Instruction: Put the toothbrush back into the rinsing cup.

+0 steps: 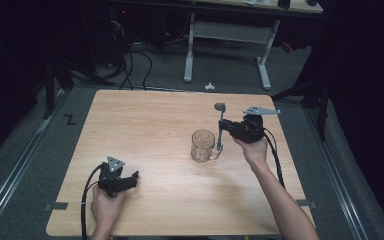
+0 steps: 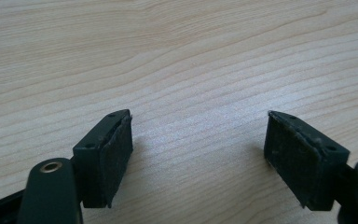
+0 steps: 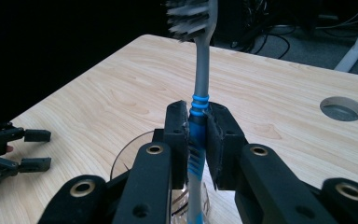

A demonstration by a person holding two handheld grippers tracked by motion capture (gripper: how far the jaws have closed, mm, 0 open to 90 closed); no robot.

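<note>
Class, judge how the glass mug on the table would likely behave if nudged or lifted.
The glass mug looks thick-walled, so probably heavy for its size. Its smooth clear sides may be slippery. Squat and wide-based, it would likely slide rather than tip, yet could break if dropped.

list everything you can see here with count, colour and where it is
toothbrush: 1, grey with blue grip, upright, clamped in the right gripper, lower end beside or just over the mug's rim
glass mug: 1, clear, with a handle, right of the table's middle
table: 1, light wood, with a round hole in its top
desk frame: 1, white legs, on the floor beyond the table
cables: several, black, on the floor at the back left
left gripper: 1, black, jaws wide apart, low over bare table near the front left
right gripper: 1, black, shut on the toothbrush
hands: 2, one on each gripper
</note>
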